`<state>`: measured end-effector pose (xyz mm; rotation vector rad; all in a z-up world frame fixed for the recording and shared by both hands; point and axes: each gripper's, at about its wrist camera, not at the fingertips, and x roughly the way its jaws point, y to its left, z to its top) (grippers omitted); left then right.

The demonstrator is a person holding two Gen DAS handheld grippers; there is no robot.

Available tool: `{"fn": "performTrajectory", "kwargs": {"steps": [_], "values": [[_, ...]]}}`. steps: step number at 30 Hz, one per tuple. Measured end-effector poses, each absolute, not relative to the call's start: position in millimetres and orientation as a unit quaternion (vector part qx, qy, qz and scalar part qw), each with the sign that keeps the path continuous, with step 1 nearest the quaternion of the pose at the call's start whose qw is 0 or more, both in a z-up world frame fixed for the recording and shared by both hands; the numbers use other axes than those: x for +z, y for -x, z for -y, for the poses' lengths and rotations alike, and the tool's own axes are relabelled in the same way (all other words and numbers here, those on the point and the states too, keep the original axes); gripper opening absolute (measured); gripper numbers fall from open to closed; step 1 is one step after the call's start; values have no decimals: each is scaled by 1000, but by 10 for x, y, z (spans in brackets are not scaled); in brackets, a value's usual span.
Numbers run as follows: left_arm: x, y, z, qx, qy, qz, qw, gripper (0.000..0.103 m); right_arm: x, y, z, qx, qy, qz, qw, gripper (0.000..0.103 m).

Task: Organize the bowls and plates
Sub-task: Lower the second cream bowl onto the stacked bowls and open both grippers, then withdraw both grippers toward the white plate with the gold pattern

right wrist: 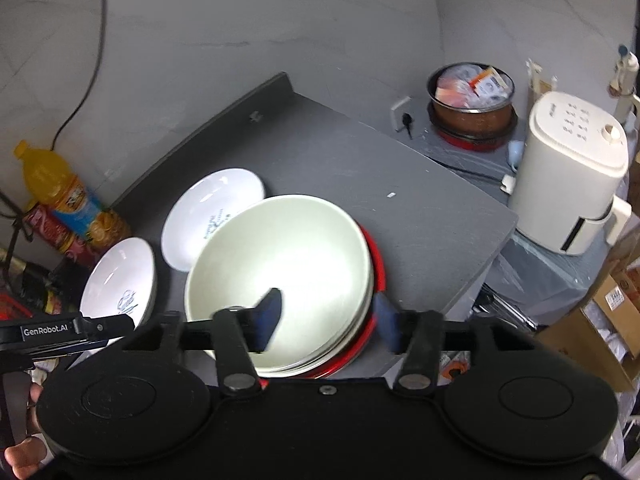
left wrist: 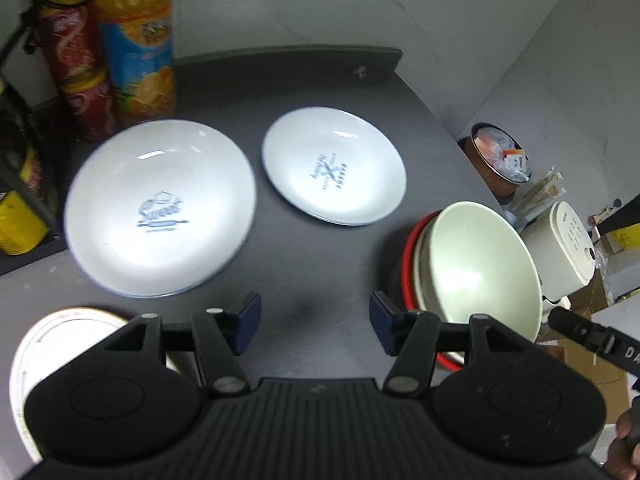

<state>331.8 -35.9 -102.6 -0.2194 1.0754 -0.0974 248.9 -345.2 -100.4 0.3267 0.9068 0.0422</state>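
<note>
Two white plates with blue prints lie side by side on the dark table (left wrist: 320, 264): a larger one (left wrist: 160, 208) on the left and a smaller one (left wrist: 334, 166) to its right. My left gripper (left wrist: 316, 324) is open above bare table in front of them, with nothing between its fingers. At the table's right edge a pale cream bowl (right wrist: 280, 264) tops a stack that rests in a red dish (right wrist: 378, 264). My right gripper (right wrist: 328, 320) is open and straddles the stack's near rim, one pad inside the bowl and the other outside, neither pressing. Both plates (right wrist: 212, 216) (right wrist: 120, 280) also show in the right wrist view.
An orange juice bottle (left wrist: 136, 48) and a red can tube (left wrist: 76, 60) stand at the back left. A white round dish (left wrist: 60, 344) sits at the near left. Beyond the table's right edge are a brown pot of packets (right wrist: 472, 100), a white appliance (right wrist: 572, 172) and cardboard boxes (right wrist: 600, 328).
</note>
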Motion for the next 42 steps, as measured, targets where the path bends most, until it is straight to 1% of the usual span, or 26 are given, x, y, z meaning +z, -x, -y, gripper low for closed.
{"fn": "performTrajectory", "kwargs": {"steps": [1, 2, 3, 5, 7, 8, 13, 15, 16, 21, 27, 30, 42], "values": [[-1008, -3268, 322, -45, 106, -503, 856, 63, -990, -2480, 3426, 26, -153, -435, 887, 56], [-989, -3212, 282, -45, 110, -496, 860, 71, -975, -2472, 3396, 33, -149, -436, 887, 61], [-977, -3166, 250, -44, 112, -492, 862, 74, -968, -2466, 3375, 37, -145, -437, 887, 64], [-956, -3074, 222, -50, 98, -490, 865, 82, -957, -2441, 3318, 48, -133, -436, 888, 67], [-949, -2984, 194, -57, 89, -494, 863, 84, -944, -2421, 3263, 61, -124, -435, 890, 70], [-947, -2947, 172, -58, 89, -496, 862, 86, -937, -2406, 3244, 66, -125, -435, 889, 74], [-968, -2787, 35, -42, 90, -509, 855, 88, -922, -2359, 3191, 75, -125, -437, 887, 84], [-965, -2718, -16, -37, 88, -509, 856, 88, -928, -2344, 3177, 77, -130, -440, 885, 97], [-966, -2688, -47, -35, 90, -510, 855, 88, -928, -2336, 3164, 76, -129, -442, 885, 99], [-971, -2485, -205, -21, 99, -512, 853, 88, -924, -2248, 3029, 88, -111, -445, 884, 103], [-987, -2285, -429, 4, 112, -516, 849, 88, -983, -2201, 2813, 106, -102, -458, 877, 103], [-997, -2209, -499, 27, 100, -519, 849, 88, -980, -2167, 2667, 118, -86, -456, 878, 103], [-1095, -1796, -895, 66, 134, -520, 841, 86, -1011, -2100, 2030, 197, -20, -471, 859, 103]]}}
